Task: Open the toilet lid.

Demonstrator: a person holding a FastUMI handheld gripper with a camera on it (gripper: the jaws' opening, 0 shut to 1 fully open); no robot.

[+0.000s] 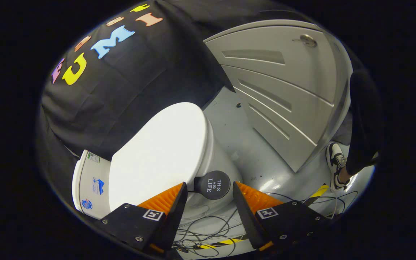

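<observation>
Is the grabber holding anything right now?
No, nothing is held. The gripper is open, its fingers apart, with the round black handle stuck to the closed toilet lid sitting between the fingertips, untouched.

The toilet lid (161,151) hides the bowl; the person's leg (363,122) seems cut off above the knee.

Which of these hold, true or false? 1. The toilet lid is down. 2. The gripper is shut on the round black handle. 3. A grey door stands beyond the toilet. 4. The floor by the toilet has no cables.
1. True: the toilet lid lies flat and closed.
2. False: the gripper is open, and the round black handle sits between its fingers, untouched.
3. True: a grey door stands past the toilet.
4. False: cables trail across the floor.
</observation>
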